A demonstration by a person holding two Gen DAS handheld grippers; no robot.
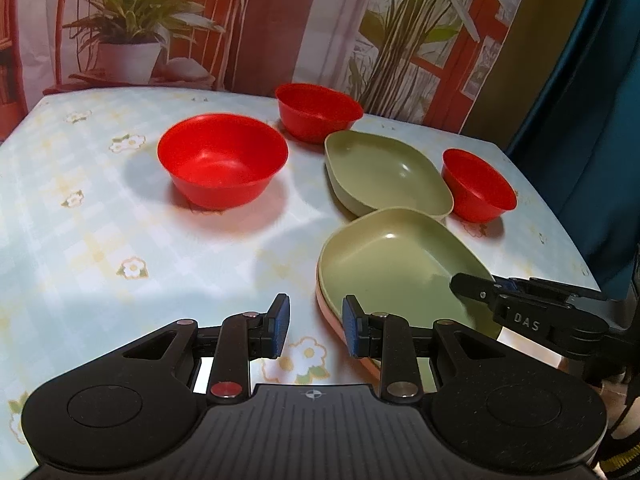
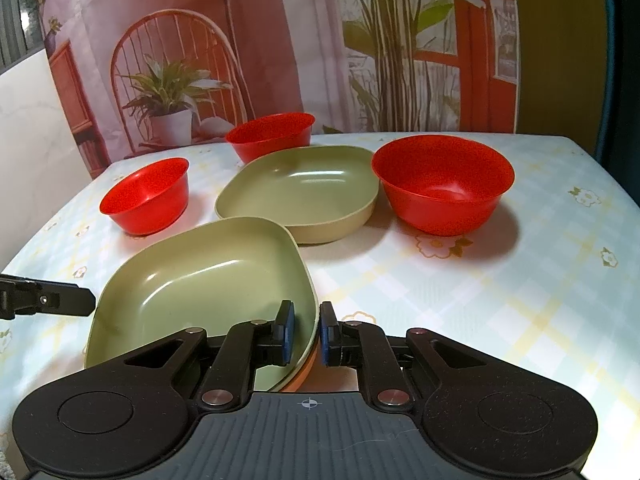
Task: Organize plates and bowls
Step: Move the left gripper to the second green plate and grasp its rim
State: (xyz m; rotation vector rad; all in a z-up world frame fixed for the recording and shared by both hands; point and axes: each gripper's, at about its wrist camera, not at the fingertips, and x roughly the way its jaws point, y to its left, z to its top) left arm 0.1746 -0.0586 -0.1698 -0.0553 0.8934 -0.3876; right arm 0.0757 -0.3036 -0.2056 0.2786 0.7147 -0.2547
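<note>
A near green plate (image 1: 394,270) (image 2: 208,276) lies stacked on an orange plate (image 1: 340,326) (image 2: 308,364) at the table's front. A second green plate (image 1: 384,172) (image 2: 304,190) lies behind it. Three red bowls stand around: a large one (image 1: 222,160) (image 2: 442,184), a far one (image 1: 316,110) (image 2: 270,132), a small one (image 1: 478,184) (image 2: 146,196). My left gripper (image 1: 315,326) is open and empty beside the stack's left rim. My right gripper (image 2: 307,334) is shut on the rim of the stack; it also shows in the left wrist view (image 1: 472,286).
The table (image 1: 100,220) (image 2: 500,300) wears a pale checked cloth with flowers. A printed backdrop (image 1: 280,20) (image 2: 280,40) stands along the far edge. A dark blue curtain (image 1: 592,120) hangs beyond the table's side edge.
</note>
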